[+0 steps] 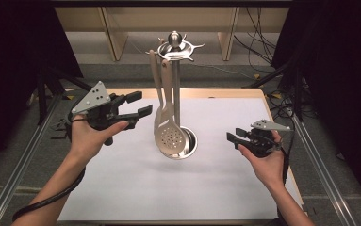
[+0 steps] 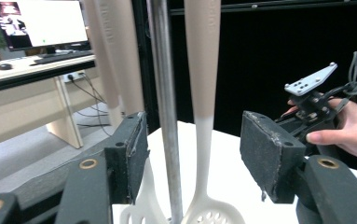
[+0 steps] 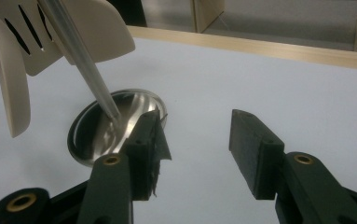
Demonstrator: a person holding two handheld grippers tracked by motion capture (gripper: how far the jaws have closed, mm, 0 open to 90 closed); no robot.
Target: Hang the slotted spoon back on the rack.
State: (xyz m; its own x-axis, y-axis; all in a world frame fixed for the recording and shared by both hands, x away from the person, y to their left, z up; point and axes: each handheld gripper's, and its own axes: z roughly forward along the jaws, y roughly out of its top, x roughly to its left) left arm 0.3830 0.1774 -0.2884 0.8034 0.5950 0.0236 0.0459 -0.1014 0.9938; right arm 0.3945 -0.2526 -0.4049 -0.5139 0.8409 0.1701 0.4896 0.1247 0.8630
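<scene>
Utensil stand (image 1: pixel 176 84), polished metal, upright near the middle of the white-covered desk (image 1: pixel 121 188); round base (image 1: pixel 187 143) resting on the desk, hook ring with ball knob at the top. Hung from the ring: cream utensils, among them a perforated spoon (image 1: pixel 168 136) whose bowl reaches down to the base, and a slotted turner (image 3: pixel 31 42). Left gripper (image 1: pixel 138 104), held in the person's left hand (image 1: pixel 91 136) left of the stand, jaws released and wide, nothing between the pads; its view looks at the pole (image 2: pixel 164 112) and handles. Right gripper (image 1: pixel 232 139), in the right hand (image 1: pixel 263 162) right of the base, jaws likewise apart and empty.
</scene>
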